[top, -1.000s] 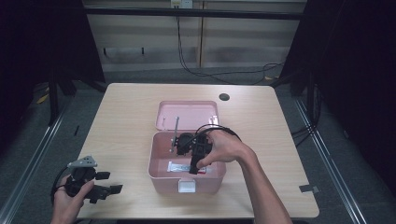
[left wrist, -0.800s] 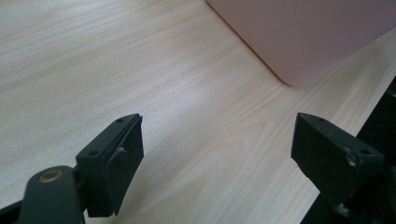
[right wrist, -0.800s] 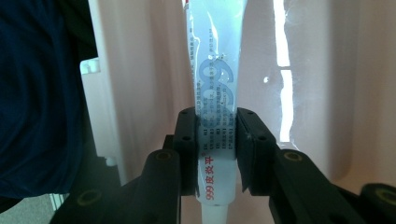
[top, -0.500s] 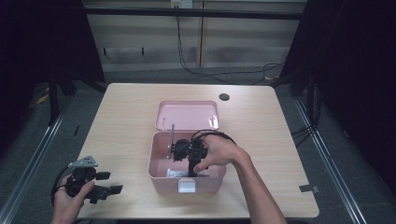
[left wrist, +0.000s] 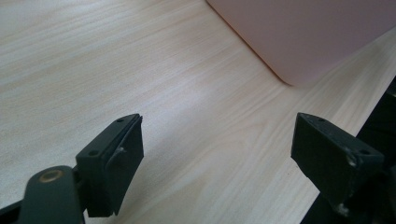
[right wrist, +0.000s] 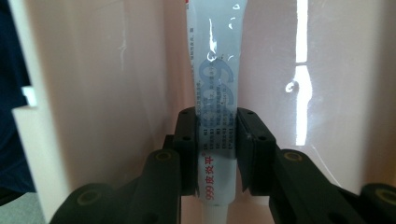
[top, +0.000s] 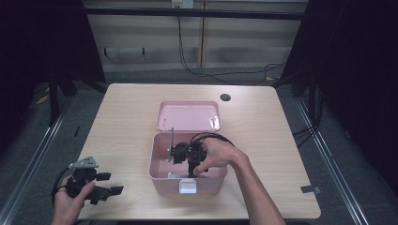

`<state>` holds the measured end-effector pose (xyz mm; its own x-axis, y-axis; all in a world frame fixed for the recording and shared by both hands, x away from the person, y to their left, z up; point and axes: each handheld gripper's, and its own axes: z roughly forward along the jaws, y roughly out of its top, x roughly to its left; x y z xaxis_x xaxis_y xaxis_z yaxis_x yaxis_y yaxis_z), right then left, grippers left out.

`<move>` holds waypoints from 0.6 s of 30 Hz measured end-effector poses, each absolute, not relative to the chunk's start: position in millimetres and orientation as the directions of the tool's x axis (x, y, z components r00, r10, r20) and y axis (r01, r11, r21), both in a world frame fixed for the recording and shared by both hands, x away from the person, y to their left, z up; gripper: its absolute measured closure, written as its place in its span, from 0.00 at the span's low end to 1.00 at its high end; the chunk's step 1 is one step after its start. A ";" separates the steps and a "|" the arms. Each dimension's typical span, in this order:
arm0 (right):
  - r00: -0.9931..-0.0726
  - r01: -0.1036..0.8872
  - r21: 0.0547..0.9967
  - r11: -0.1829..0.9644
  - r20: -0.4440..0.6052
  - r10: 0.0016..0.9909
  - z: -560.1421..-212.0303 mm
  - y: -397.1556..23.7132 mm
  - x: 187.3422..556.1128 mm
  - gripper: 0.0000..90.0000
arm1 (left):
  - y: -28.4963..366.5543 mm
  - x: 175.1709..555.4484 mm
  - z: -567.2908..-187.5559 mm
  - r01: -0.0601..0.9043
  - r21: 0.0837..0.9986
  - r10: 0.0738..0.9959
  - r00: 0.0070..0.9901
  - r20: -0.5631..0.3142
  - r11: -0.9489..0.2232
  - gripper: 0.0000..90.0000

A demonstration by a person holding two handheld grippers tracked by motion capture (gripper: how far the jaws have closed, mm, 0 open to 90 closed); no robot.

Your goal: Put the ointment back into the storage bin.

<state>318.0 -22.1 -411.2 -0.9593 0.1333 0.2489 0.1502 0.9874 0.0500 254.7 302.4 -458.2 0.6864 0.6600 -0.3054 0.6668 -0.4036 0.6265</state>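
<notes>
Two grippers, right gripper (right wrist: 215, 140) clamped on white tube (right wrist: 215, 93) inside pink box (top: 157, 171), left gripper (left wrist: 217, 154) gaping wide (over bare table (left wrist: 70, 56)).

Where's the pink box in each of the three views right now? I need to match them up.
High view: pink box at table centre, lid open toward the far edge, right gripper inside it.
Left gripper view: its outer wall at top right, beyond the open jaws.
Right gripper view: its inner walls surround the clamped tube.
Shared landmark: the box itself.
</notes>
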 end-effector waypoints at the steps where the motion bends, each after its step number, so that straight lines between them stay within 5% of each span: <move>1: -0.960 0.150 0.058 0.987 0.249 0.131 -413.0 -22.1 318.3 0.79 | 302.6 254.8 -458.1 0.667 0.624 0.658 0.688 -0.306 -0.406 0.19; 18: -0.945 0.145 0.007 0.989 0.296 0.136 -433.9 -16.3 322.5 0.79 | 302.0 254.6 -458.6 0.667 0.623 0.660 0.688 -0.303 -0.409 0.19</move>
